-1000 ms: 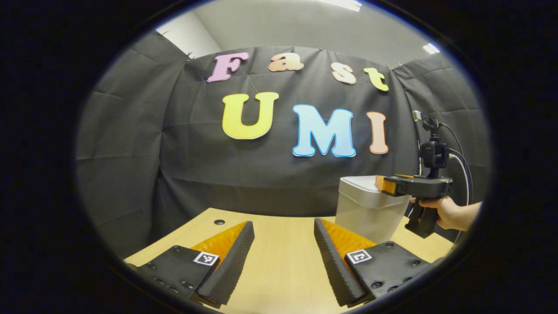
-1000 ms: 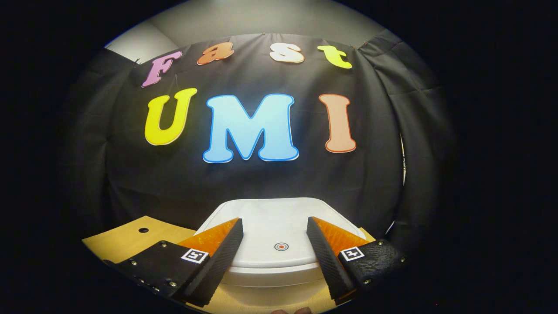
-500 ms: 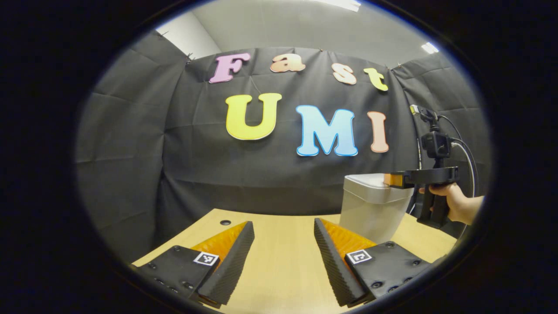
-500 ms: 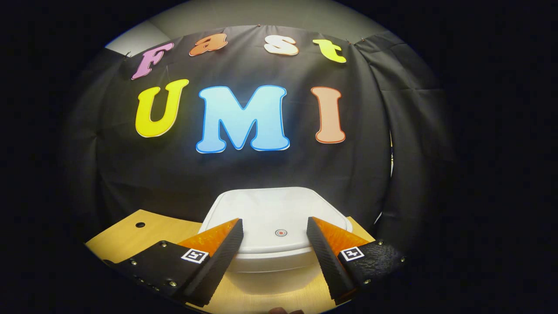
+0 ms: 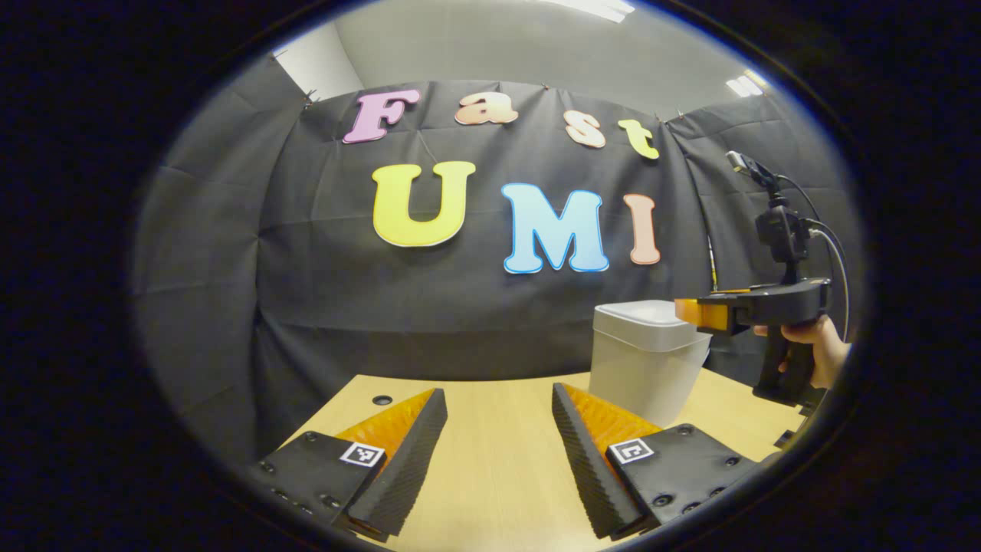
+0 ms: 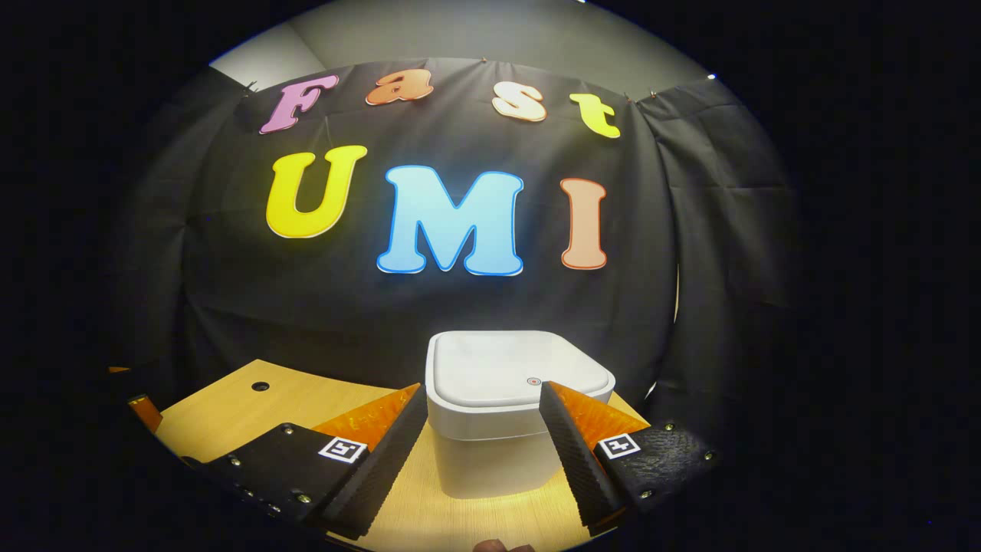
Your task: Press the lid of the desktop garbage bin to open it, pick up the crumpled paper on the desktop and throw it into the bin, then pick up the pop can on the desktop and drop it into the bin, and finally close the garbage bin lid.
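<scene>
The bin [image 6: 498, 425] stands upright on the desk [image 6: 230, 402], near the far right edge, in front of the black wall cloth [image 6: 230, 307]. Its lid [image 6: 517, 376] lies flat and closed on the body; a small round mark sits near the lid's front edge.

In the right gripper view, the right gripper [image 6: 479, 445] faces the bin from the near side. Jaws are released, with one finger on each side of the bin's front face as seen from the camera. Contact with the bin cannot be determined.

In the left gripper view, the left gripper [image 5: 498, 452] hangs over bare desk surface, jaws released and holding nothing. The bin [image 5: 644, 360] stands ahead and to the right of it. The right gripper [image 5: 693, 313] is level with the lid, just beside the bin's right side, held by a hand [image 5: 816, 345].

A round hole [image 5: 382, 399] is in the desk's far left area.
</scene>
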Demonstrator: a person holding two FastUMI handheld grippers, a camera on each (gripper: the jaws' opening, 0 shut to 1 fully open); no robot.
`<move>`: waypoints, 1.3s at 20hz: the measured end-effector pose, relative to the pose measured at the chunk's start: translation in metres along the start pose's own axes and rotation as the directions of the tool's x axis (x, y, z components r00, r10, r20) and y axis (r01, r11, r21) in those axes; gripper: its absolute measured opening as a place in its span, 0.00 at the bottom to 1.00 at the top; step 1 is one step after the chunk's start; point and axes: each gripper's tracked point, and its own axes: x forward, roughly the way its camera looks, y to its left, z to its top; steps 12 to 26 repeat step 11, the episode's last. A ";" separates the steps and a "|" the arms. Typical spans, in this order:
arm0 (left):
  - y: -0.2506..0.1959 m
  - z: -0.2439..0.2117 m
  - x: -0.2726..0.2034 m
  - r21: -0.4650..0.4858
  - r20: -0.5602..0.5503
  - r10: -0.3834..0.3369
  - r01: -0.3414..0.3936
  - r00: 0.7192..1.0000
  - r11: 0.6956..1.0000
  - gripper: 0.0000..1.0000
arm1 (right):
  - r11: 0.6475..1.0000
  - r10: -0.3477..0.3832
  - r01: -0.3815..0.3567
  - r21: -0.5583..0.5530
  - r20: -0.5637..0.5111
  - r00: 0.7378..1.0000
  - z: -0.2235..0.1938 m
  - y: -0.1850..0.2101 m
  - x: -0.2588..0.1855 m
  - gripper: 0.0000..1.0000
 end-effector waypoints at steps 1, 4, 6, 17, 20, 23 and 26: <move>-0.001 0.002 -0.001 -0.012 0.007 0.001 -0.001 1.000 1.000 0.91 | 1.000 0.007 -0.007 -0.012 0.012 1.000 0.004 0.005 -0.008 0.94; -0.008 0.006 -0.001 -0.030 0.019 0.005 -0.005 1.000 1.000 0.91 | 0.998 0.048 -0.045 -0.049 0.045 0.998 0.012 0.022 -0.028 0.94; -0.014 0.011 -0.003 -0.023 0.030 0.009 -0.008 1.000 1.000 0.91 | 0.996 0.074 -0.071 -0.061 0.055 0.996 0.014 0.030 -0.039 0.93; -0.029 0.019 -0.007 -0.010 0.038 0.027 -0.026 0.999 1.000 0.91 | 0.989 0.112 -0.103 -0.107 0.078 0.991 0.014 0.036 -0.064 0.94; -0.029 0.019 -0.007 -0.010 0.038 0.027 -0.026 0.999 1.000 0.91 | 0.989 0.112 -0.103 -0.107 0.078 0.991 0.014 0.036 -0.064 0.94; -0.029 0.019 -0.007 -0.010 0.038 0.027 -0.026 0.999 1.000 0.91 | 0.989 0.112 -0.103 -0.107 0.078 0.991 0.014 0.036 -0.064 0.94; -0.029 0.019 -0.007 -0.010 0.038 0.027 -0.026 0.999 1.000 0.91 | 0.989 0.112 -0.103 -0.107 0.078 0.991 0.014 0.036 -0.064 0.94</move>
